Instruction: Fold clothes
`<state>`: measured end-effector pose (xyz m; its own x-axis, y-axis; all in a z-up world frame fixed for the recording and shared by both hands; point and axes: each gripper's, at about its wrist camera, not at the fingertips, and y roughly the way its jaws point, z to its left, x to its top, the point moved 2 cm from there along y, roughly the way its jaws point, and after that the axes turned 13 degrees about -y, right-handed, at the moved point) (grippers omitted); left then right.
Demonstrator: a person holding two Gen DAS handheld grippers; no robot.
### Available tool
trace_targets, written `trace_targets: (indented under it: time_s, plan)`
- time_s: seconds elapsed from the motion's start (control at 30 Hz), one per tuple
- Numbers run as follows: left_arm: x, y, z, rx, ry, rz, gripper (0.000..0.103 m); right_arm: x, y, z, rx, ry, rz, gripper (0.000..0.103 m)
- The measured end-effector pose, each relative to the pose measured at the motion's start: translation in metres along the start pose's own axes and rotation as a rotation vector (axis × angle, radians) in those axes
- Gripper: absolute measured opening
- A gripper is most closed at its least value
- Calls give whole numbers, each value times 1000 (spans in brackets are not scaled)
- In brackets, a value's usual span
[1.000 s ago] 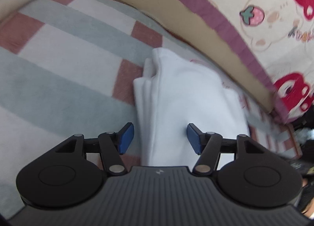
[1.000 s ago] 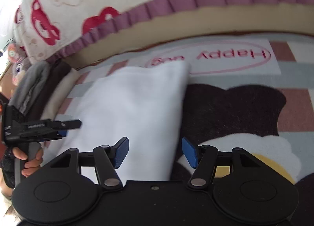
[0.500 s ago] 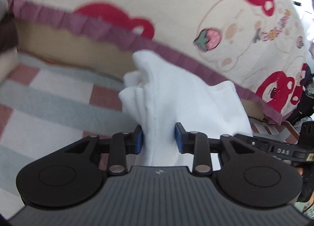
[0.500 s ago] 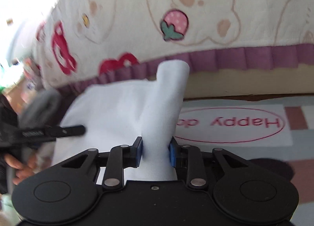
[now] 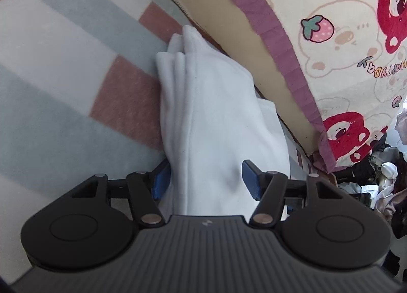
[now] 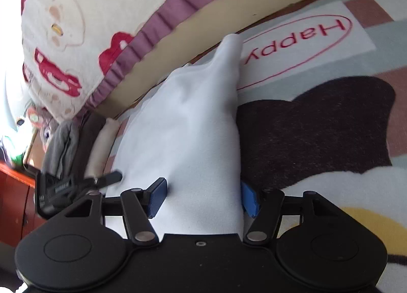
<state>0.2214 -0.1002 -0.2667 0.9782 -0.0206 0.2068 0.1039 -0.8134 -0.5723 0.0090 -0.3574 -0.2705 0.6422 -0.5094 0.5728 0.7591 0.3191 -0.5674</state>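
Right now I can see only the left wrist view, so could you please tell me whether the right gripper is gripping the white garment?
Observer: No. The right gripper is open, its jaws have just been opening, and the white garment lies between them.
Operator: Thank you. Where does the garment's far corner end?
Observer: It peaks right beside the red "Happy" oval printed on the blanket.
Operator: Is anything lying on its other side?
Observer: Yes, a folded grey garment and a cream one lie there.
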Motion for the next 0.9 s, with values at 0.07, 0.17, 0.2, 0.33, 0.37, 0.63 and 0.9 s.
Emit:
trace_targets:
  time_s: [0.07,0.17,0.2,0.33,0.37,0.63,0.9]
  plan:
    - [-9,4,-19,78,157,-32,28,8,7,2,-8,-16,5,69]
    - [-27,5,-48,189,388,-92,24,22,16,26,-76,-197,-6,44]
    - [-32,4,-56,212,443,-110,23,23,13,39,-95,-282,-21,40]
    - [-30,2,-61,203,429,-126,24,24,-1,60,-127,-348,-70,41]
    - [-28,2,-57,200,402,-118,24,23,-1,58,-148,-353,-57,42]
    - [-24,4,-42,189,349,-94,24,10,11,12,-113,-131,-36,68]
    - [-32,-14,-62,216,455,-157,23,28,0,74,-129,-341,-121,37]
